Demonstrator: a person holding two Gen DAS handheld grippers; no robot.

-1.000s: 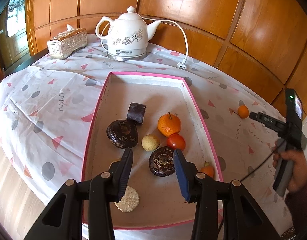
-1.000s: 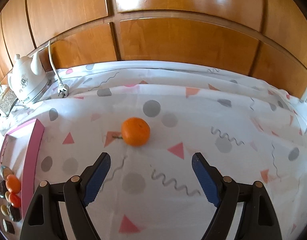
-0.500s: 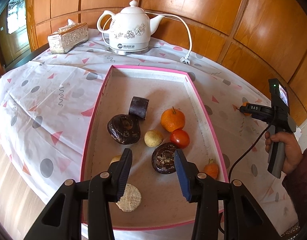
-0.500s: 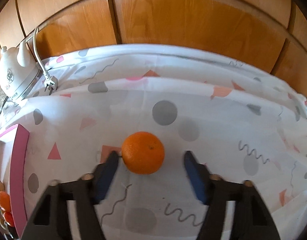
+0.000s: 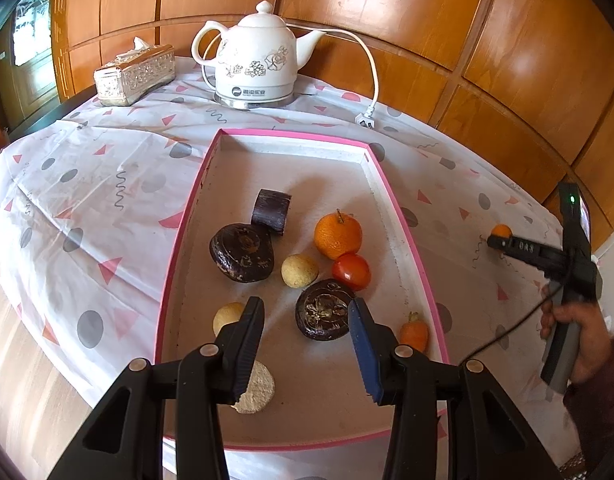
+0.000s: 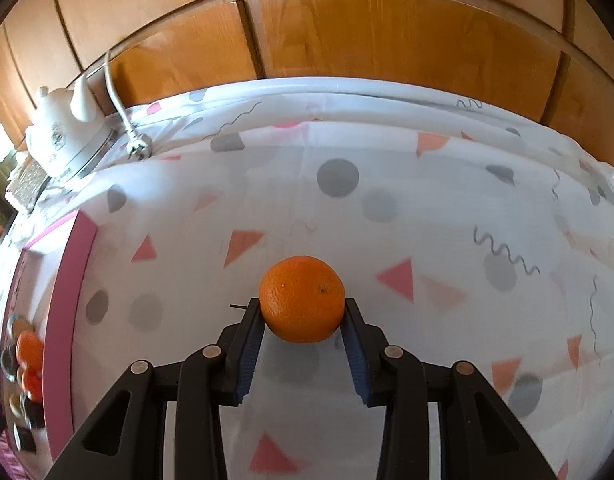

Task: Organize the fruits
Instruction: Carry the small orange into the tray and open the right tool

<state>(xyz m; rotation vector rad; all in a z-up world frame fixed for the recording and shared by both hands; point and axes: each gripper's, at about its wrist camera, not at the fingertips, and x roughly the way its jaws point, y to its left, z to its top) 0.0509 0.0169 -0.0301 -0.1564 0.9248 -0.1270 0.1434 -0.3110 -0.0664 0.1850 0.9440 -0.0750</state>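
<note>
An orange [image 6: 302, 299] sits between the fingers of my right gripper [image 6: 303, 312], which is shut on it just over the patterned tablecloth; it also shows in the left wrist view [image 5: 501, 231]. The pink-rimmed tray [image 5: 403, 216] holds an orange with a stem [image 5: 338, 234], a tomato [image 5: 351, 271], a small carrot [image 5: 414, 331], two yellowish balls [image 5: 299, 270], dark pieces [image 5: 241, 252] and a pale disc [image 5: 257, 388]. My left gripper [image 5: 305, 322] is open and empty above the tray's near part.
A white kettle [image 5: 259, 68] with a cord and plug [image 5: 365, 118] stands behind the tray. A silver tissue box [image 5: 135, 74] is at the back left. Wood panelling rises behind the table. The tray's rim [image 6: 63, 320] lies left of the right gripper.
My right gripper moved forward to the orange and closed on it. My left gripper drew slightly back over the tray and stayed open.
</note>
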